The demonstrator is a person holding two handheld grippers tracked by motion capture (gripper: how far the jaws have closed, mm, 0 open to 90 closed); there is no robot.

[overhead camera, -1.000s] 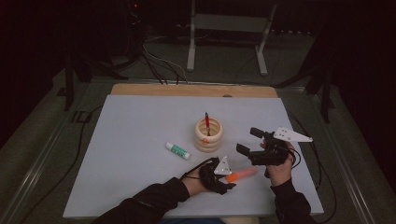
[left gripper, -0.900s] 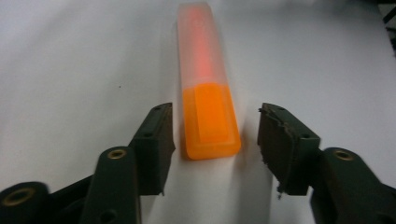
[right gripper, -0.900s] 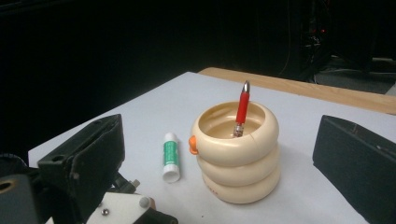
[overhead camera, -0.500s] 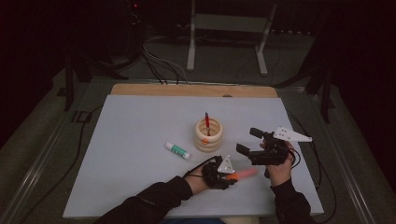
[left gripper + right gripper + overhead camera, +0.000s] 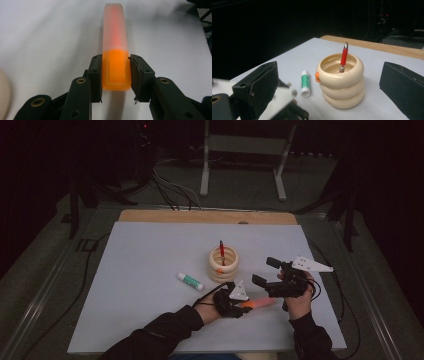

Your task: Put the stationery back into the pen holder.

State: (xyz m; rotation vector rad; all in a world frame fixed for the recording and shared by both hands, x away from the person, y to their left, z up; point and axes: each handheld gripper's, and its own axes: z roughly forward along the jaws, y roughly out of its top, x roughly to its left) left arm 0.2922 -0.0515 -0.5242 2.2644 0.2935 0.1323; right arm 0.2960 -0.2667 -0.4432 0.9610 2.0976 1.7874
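The left gripper (image 5: 235,301) is closing in on an orange highlighter (image 5: 115,50) that is lying flat on the white table (image 5: 150,250), just in front of the cream ringed pen holder (image 5: 223,263) on the person's side. In the left gripper view its jaws have just been closing and are now sitting against both sides of the highlighter's solid orange end, with the frosted cap pointing away from the gripper; the pen is resting on the table surface, so the pickup looks secured but the lift is not yet made. The right gripper (image 5: 272,276) is hovering to the right of the pen holder with its jaws standing wide apart and nothing between them, looking straight at the holder in the right gripper view. A red pen (image 5: 343,57) is already standing upright inside the pen holder, while a green-and-white glue stick (image 5: 190,281) is lying on the table just left of it. Judging from this, one item is stowed, the highlighter is being taken now, and lifting it, carrying it to the pen holder and dropping it in are still ahead, possibly followed by the glue stick.
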